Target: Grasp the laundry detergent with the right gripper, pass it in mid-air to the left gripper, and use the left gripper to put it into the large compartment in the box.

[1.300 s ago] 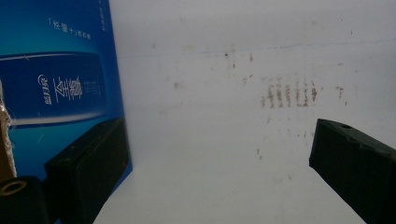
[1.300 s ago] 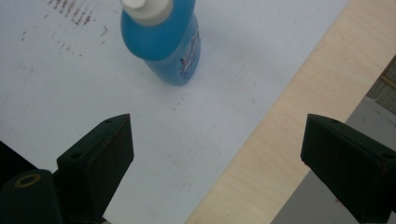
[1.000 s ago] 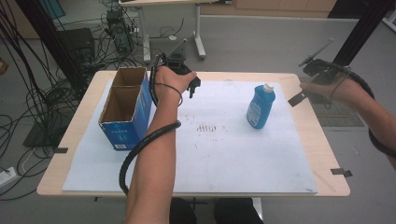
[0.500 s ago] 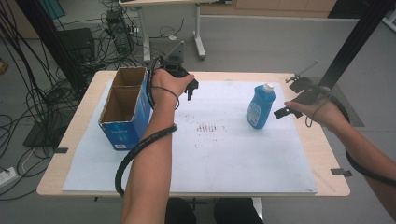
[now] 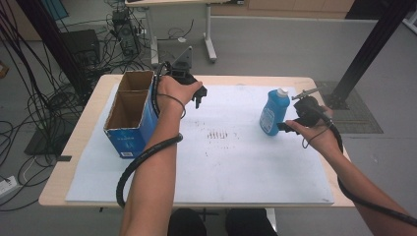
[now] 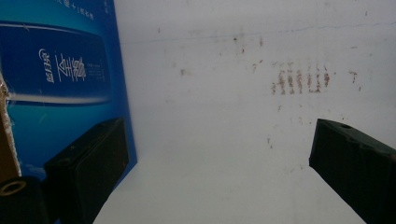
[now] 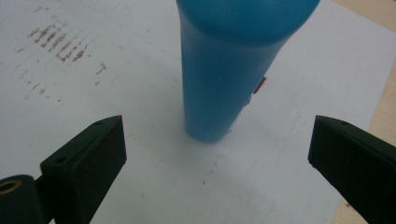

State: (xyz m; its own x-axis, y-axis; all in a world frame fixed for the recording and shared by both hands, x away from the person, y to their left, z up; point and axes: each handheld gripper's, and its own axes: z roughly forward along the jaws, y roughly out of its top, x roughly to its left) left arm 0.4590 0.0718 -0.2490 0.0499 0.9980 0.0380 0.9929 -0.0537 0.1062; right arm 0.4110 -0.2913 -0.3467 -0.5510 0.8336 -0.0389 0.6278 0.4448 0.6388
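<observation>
A blue bottle (image 5: 273, 113) with a white cap stands upright on the right part of the white sheet (image 5: 221, 167). My right gripper (image 5: 285, 126) is low beside the bottle's right side, and its jaws have just been opening. In the right gripper view the bottle (image 7: 229, 79) stands just ahead of the open right gripper (image 7: 217, 140), with nothing pressed between the jaws. My left gripper (image 5: 199, 96) hovers open beside the open-topped blue cardboard box (image 5: 130, 115). In the left gripper view the box wall (image 6: 65, 70) lies by the left jaw of the empty left gripper (image 6: 218, 140).
Rust-brown marks (image 5: 220, 133) stain the middle of the sheet. The wooden table edge (image 5: 74, 147) shows around the sheet. Cables and equipment (image 5: 118, 29) lie on the floor at the back left. A black post (image 5: 369, 49) stands off the table's right corner.
The right hand has come down and leftward from above the table's right edge to the bottle's side. The left hand has stayed beside the box.
</observation>
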